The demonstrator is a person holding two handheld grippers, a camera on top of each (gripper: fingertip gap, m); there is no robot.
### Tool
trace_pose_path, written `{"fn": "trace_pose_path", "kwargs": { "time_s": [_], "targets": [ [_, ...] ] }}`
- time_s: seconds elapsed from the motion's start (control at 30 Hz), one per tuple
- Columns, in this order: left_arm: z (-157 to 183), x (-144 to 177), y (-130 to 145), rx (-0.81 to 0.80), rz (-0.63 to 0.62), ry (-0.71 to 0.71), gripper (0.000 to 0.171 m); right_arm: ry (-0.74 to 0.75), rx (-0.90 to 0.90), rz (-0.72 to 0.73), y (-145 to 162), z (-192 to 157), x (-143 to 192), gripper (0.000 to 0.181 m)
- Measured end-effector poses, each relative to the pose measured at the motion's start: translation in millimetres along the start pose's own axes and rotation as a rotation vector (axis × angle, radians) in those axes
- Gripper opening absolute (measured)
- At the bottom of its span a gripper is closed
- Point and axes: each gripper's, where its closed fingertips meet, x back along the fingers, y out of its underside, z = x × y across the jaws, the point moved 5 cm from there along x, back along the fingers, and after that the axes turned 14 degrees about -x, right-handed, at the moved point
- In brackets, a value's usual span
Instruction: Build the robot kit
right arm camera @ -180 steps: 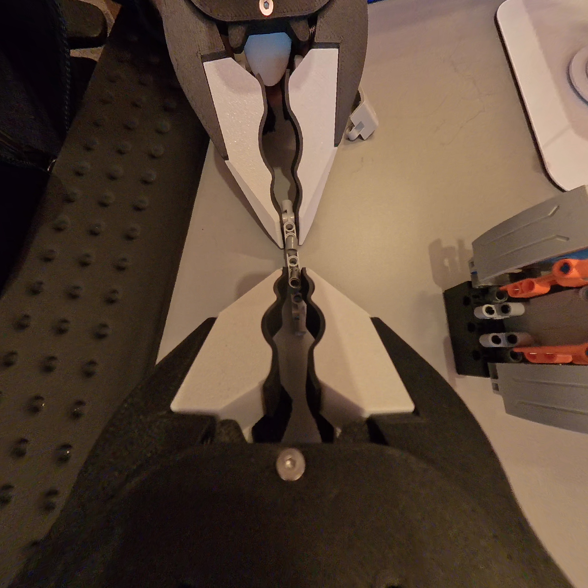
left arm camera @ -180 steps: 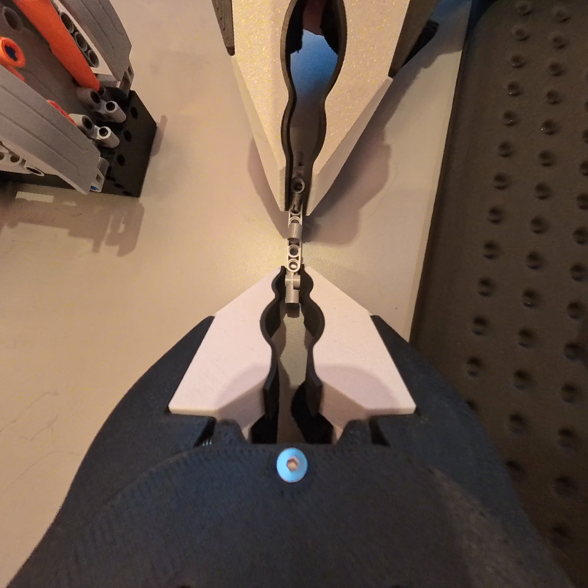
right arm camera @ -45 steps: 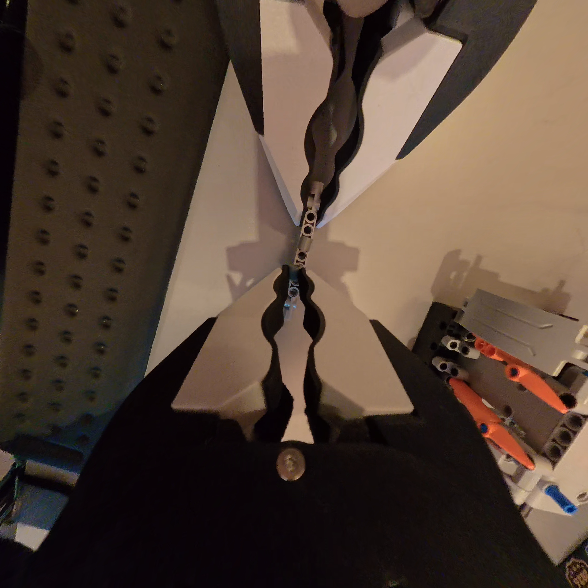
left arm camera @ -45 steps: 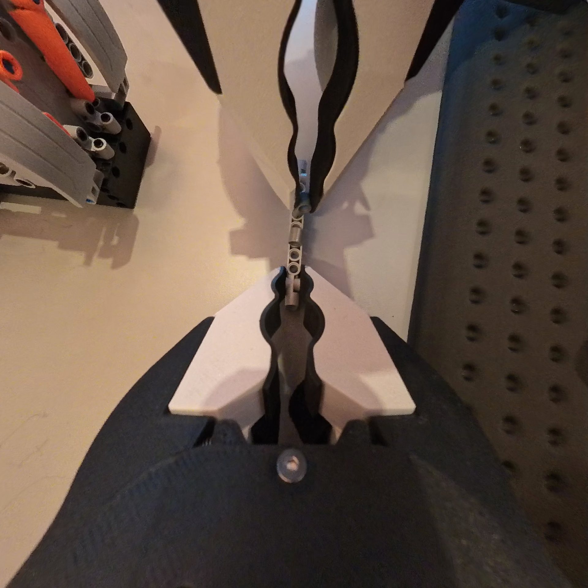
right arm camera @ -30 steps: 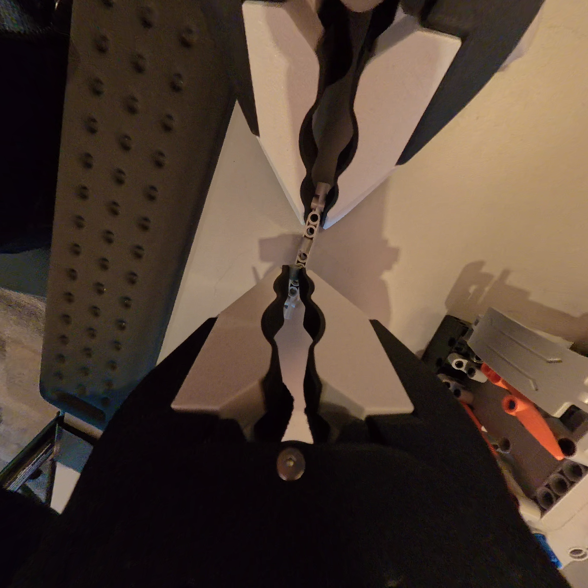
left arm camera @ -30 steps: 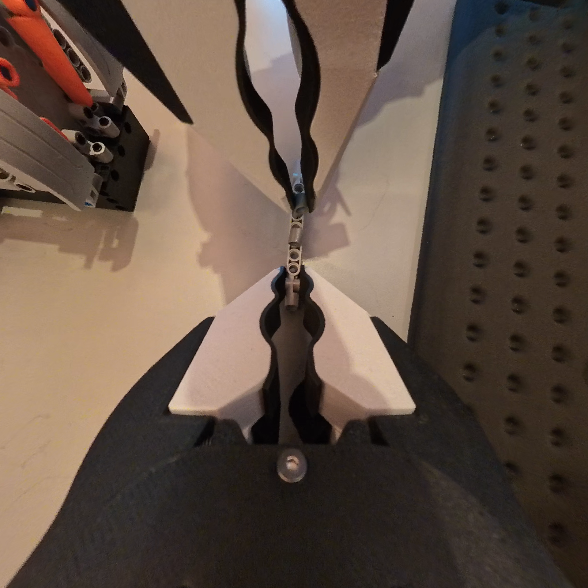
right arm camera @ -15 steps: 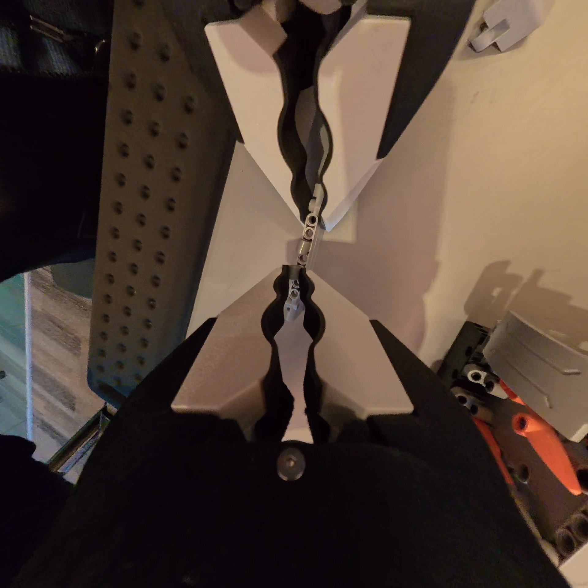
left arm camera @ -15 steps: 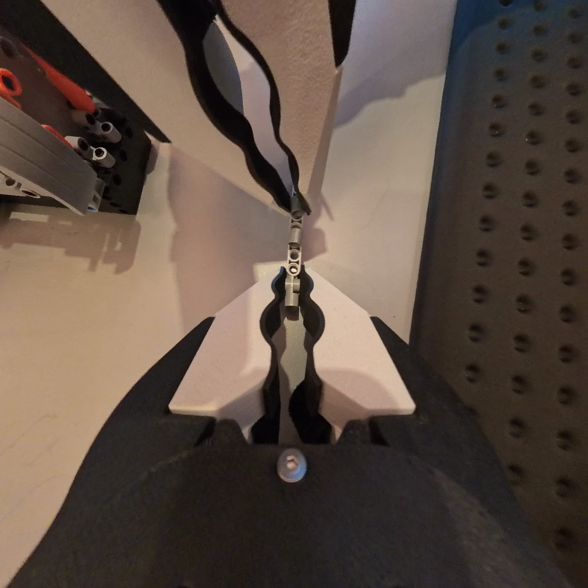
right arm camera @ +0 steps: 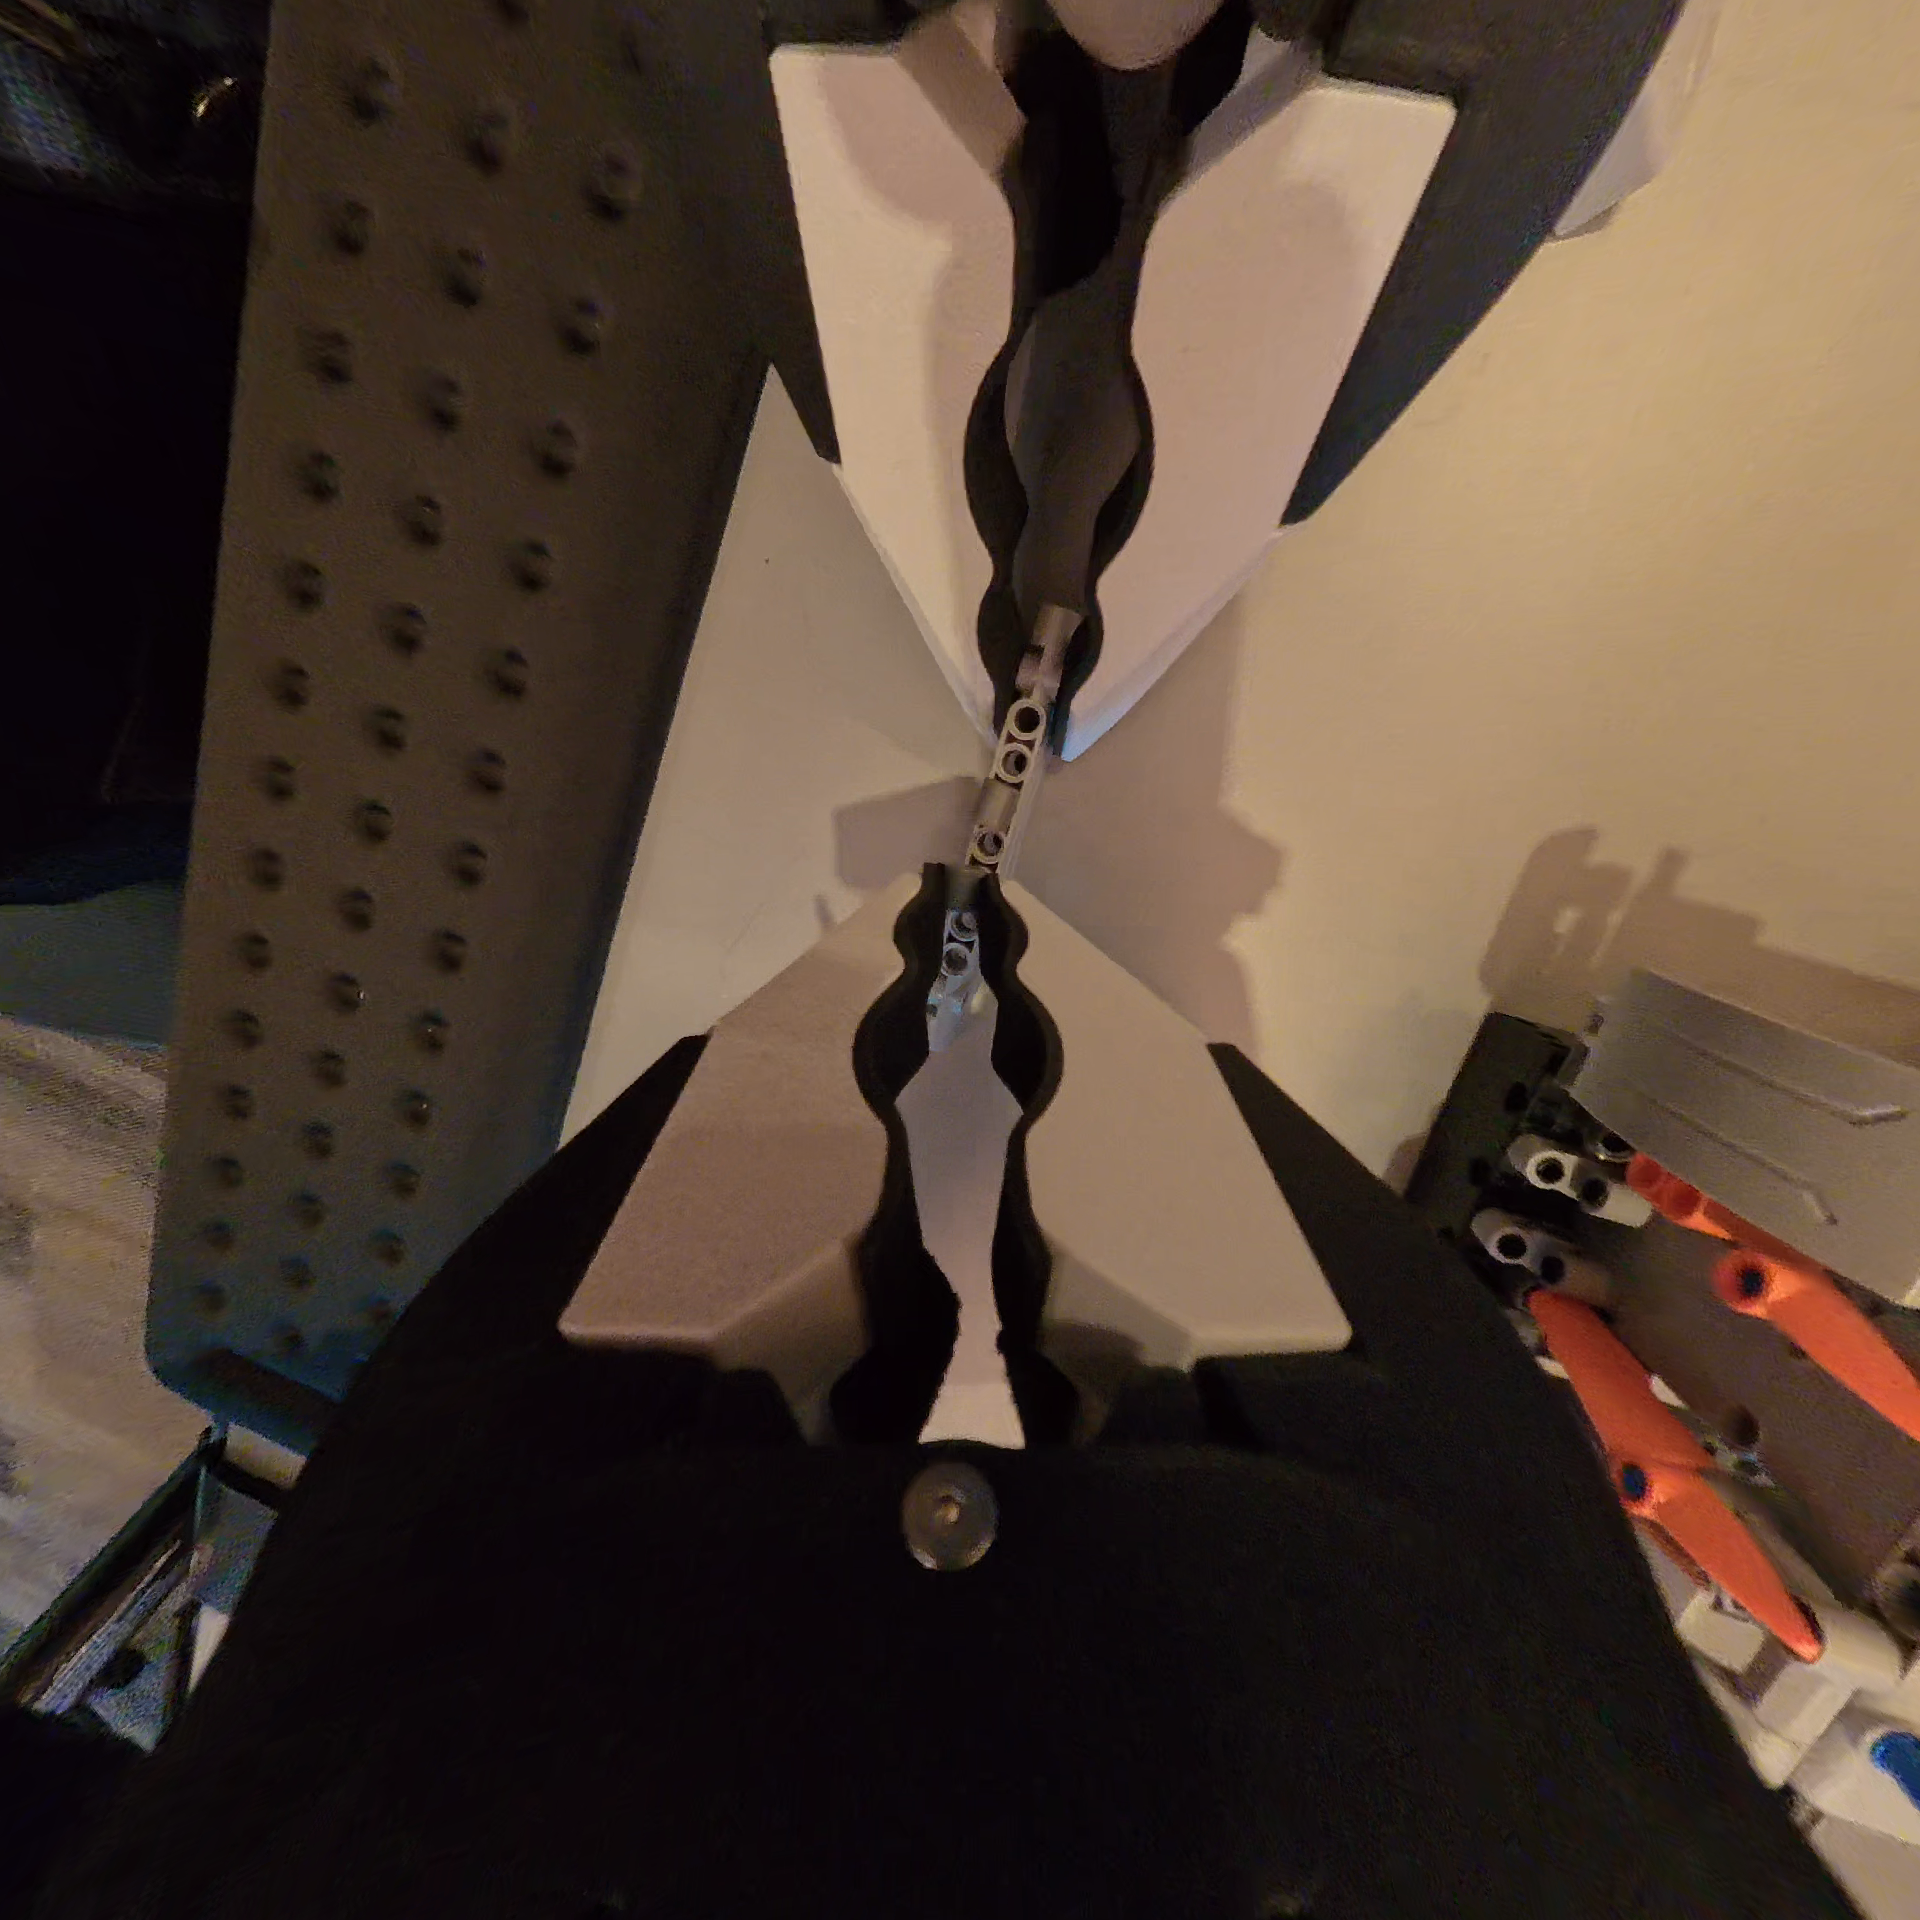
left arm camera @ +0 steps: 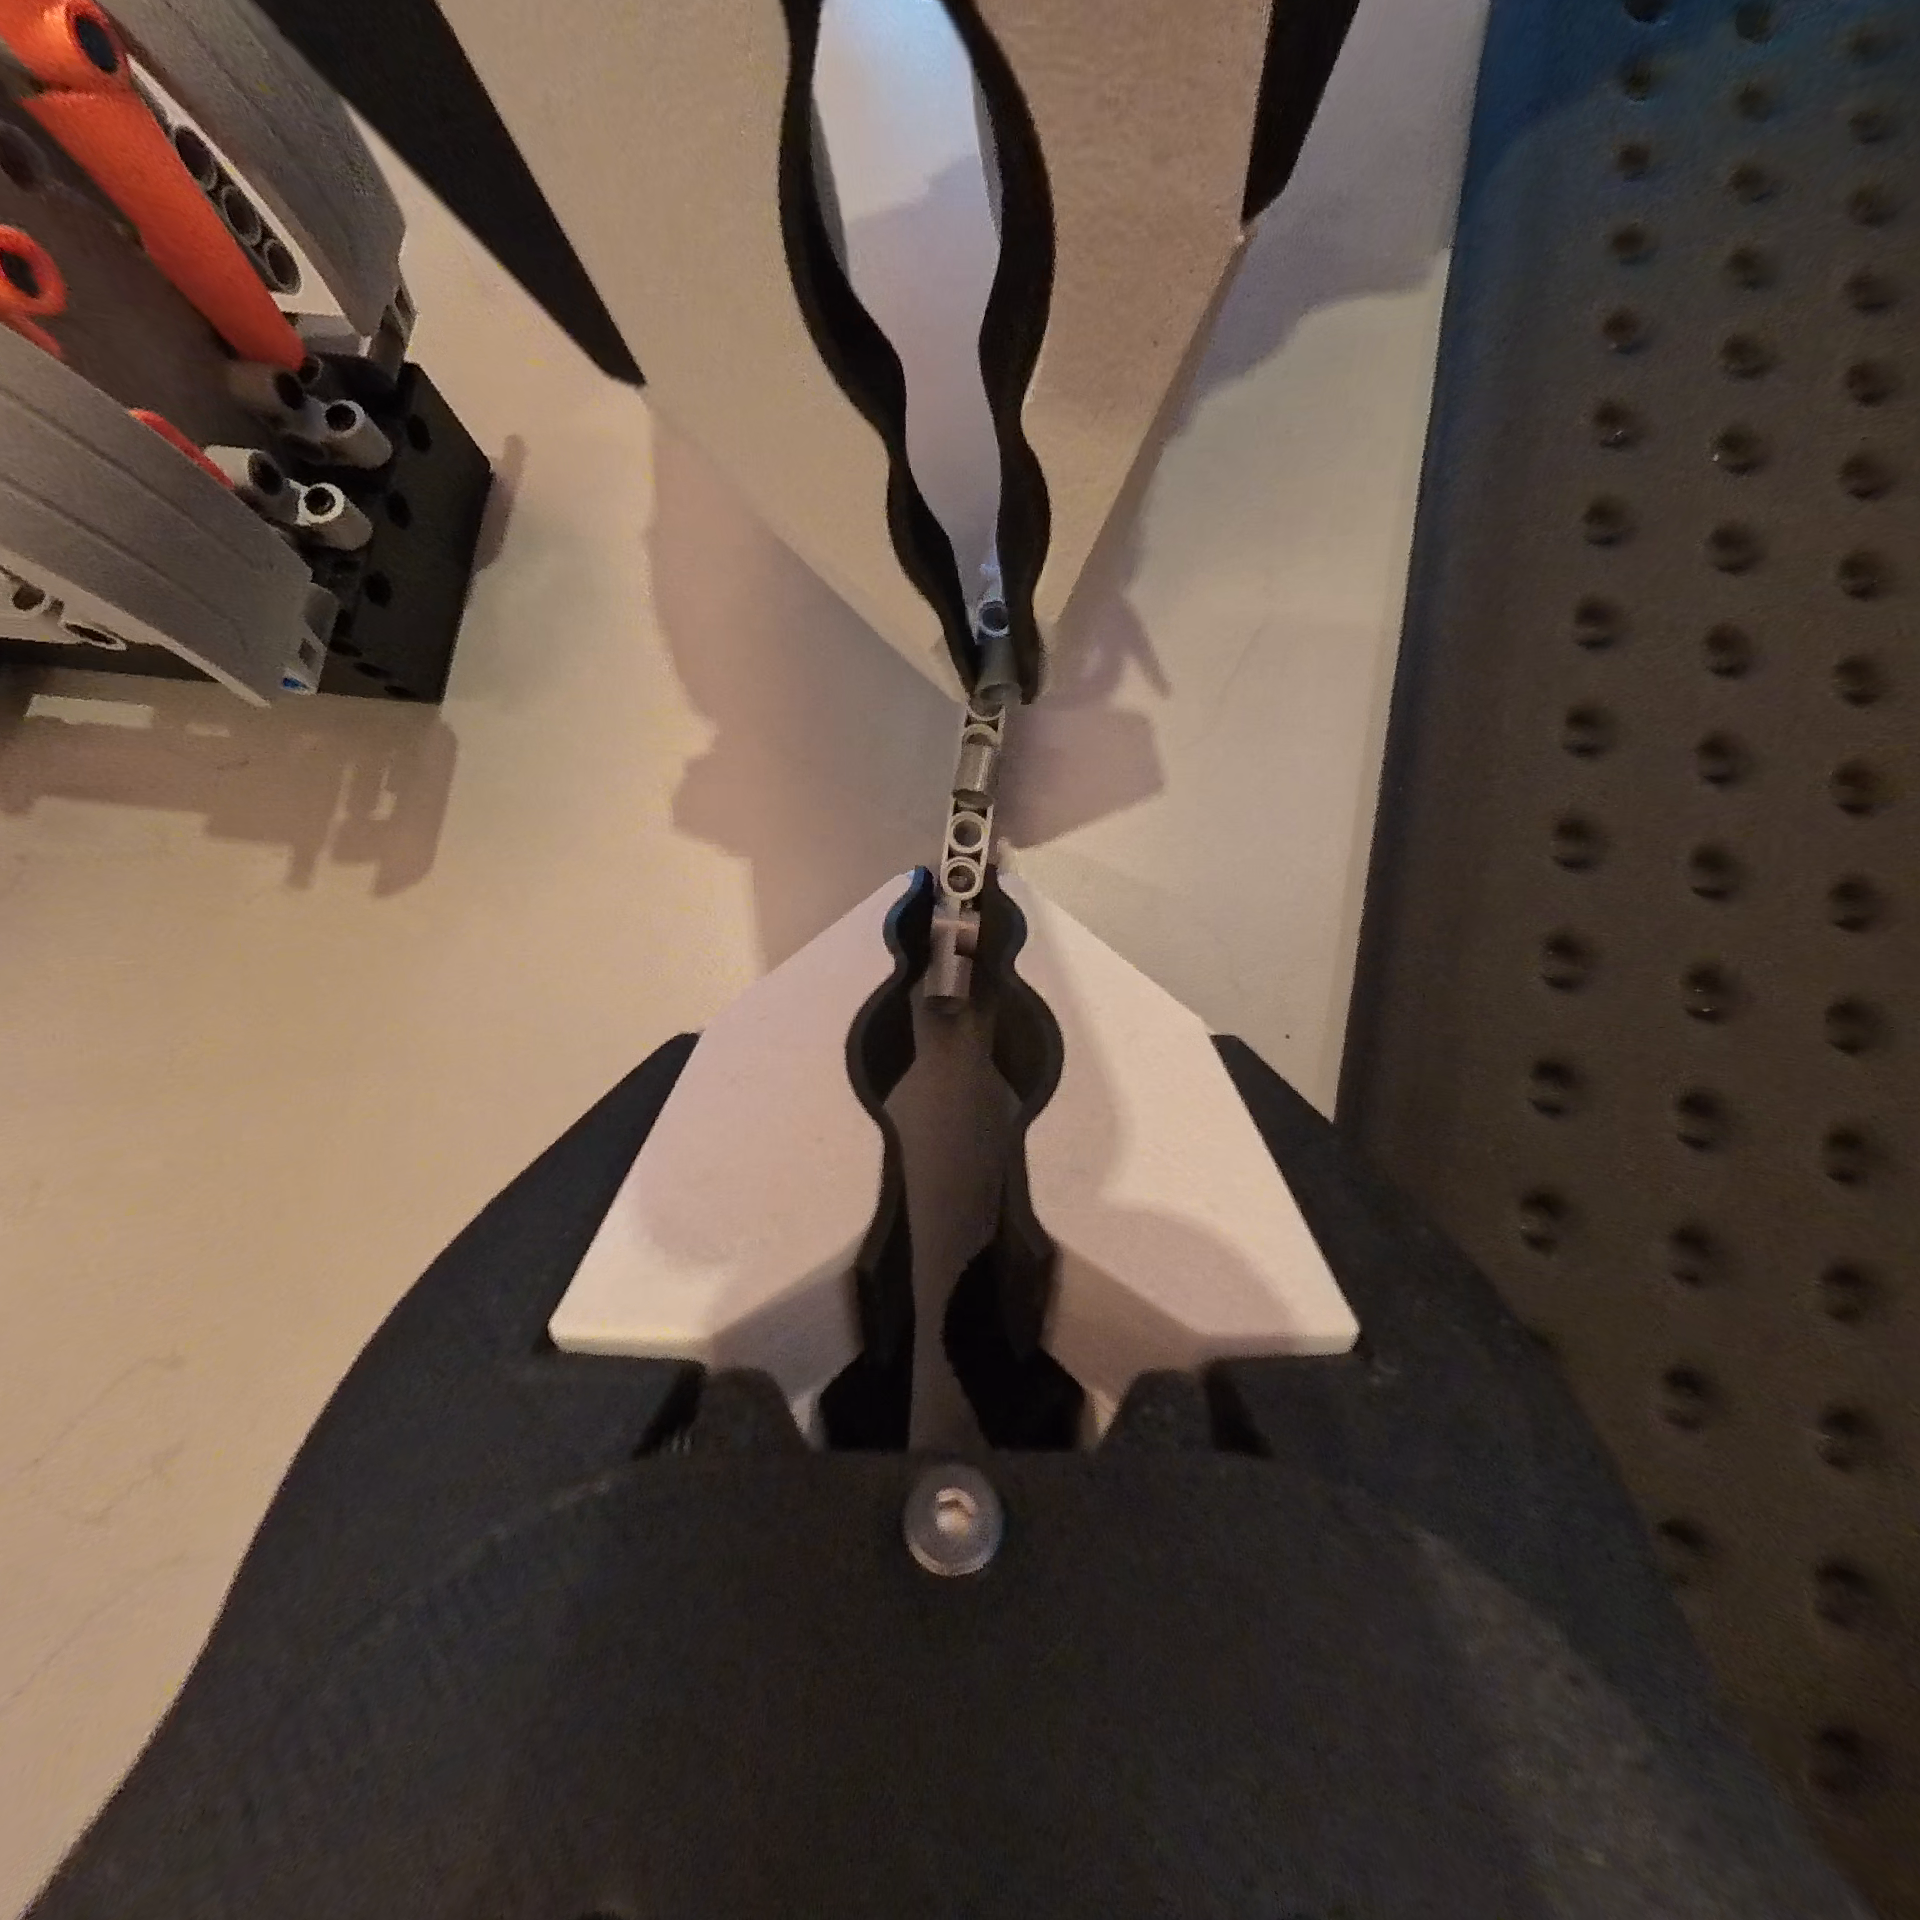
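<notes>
Left tool (left arm camera: pixel 954 894), right tool (right arm camera: pixel 961 894) pinch grey connector chain (left arm camera: pixel 971 790) ends.

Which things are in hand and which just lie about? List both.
In hand: grey linked piece, gripped at one end by the left hand-held gripper, at the other by the right hand-held gripper.
Lying about: grey-and-orange brick model, dark studded mat.

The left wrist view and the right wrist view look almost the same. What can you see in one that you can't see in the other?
Only the left wrist view shows the left gripper up close, with the right gripper facing it. Only the right wrist view shows the floor edge past the dark studded mat, plus a small blue piece on the model. Both show the thin grey holed toy-brick beam pinched at each end, the cream tabletop, and the grey, black and orange brick model.
</notes>
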Motion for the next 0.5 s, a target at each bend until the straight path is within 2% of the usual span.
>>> {"fn": "trace_pose_path", "kwargs": {
  "time_s": [0.13, 0.37, 0.5],
  "targets": [
    [0.4, -0.3, -0.2, 0.001, 0.003, 0.006, 0.006, 0.018, -0.027, 0.040, 2.0, 0.7, 0.2, 0.004],
    [0.6, -0.6, -0.7, 0.002, 0.003, 0.009, 0.005, -0.098, -0.128, 0.040, 3.7, 6.7, 0.1, 0.004],
    [0.4, -0.7, -0.6, 0.006, 0.005, 0.013, 0.005, -0.045, -0.083, -0.006, 0.1, 4.1, -0.3, 0.004]
  ]
}}
